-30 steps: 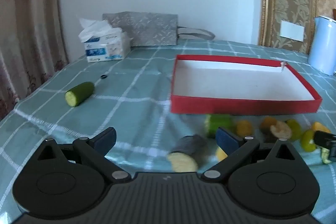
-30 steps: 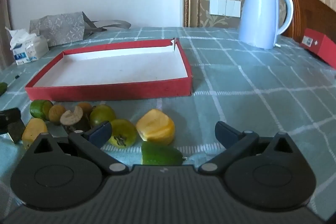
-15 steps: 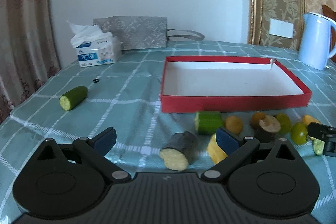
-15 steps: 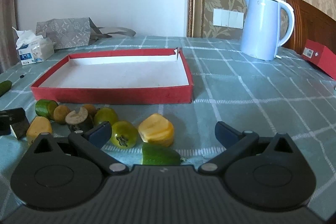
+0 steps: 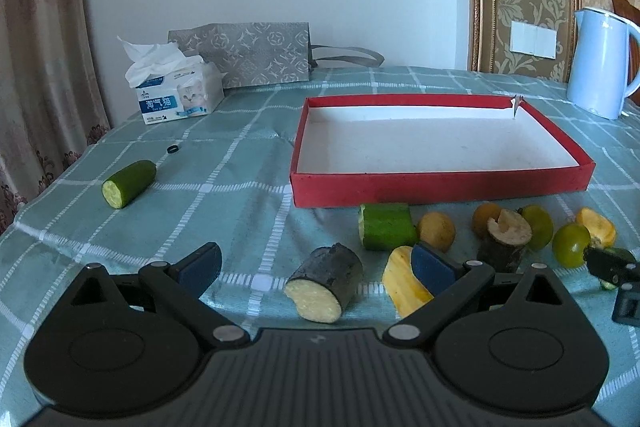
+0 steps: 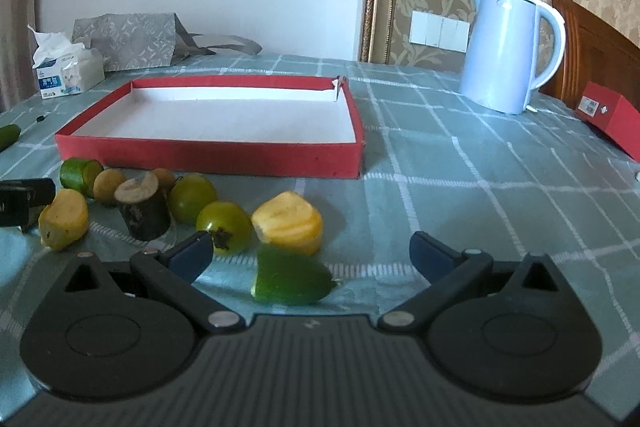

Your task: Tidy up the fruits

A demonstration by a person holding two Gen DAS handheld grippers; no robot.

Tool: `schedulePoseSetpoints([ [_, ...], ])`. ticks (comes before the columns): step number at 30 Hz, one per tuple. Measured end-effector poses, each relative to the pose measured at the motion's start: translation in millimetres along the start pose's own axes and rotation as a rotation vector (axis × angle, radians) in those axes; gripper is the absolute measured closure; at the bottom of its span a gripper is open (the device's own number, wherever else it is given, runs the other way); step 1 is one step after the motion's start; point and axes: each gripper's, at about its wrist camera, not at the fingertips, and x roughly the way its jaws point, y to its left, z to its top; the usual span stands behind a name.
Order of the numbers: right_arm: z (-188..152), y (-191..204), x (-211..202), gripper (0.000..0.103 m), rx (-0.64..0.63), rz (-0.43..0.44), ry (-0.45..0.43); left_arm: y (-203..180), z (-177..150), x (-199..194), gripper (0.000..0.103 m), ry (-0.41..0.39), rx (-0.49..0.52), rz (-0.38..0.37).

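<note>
Both claws wide open; holding nothing.

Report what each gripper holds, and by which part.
Nothing is held. The left gripper and right gripper both have open jaws, with the fruit pieces lying loose on the tablecloth.

Soft, even daylight fills both views, with faint shadows under the pieces on the bench (image 5: 240, 163). Fisheye bending curves the wall and curtain at the edges. The green piece (image 6: 290, 281) nearest the right camera is blurred.
</note>
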Motion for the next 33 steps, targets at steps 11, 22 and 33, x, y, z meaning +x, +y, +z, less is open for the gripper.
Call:
schedulePoseSetpoints([
  [11, -0.3, -4.3, 5.5, 0.0, 0.023, -0.01, 0.025, 1.2, 1.0, 1.9, 0.001, 0.003, -0.005, -0.002],
  [22, 2.9, -20.1, 5.9, 0.0, 0.032, -0.056, 0.008, -0.7, -1.5, 2.3, 0.001, 0.008, -0.001, -0.034],
  [33, 3.8, -47.5, -4.6, 0.0, 0.071, -0.01, -0.026, -10.1, -4.1, 3.0, 0.001, 0.015, 0.023, -0.06],
])
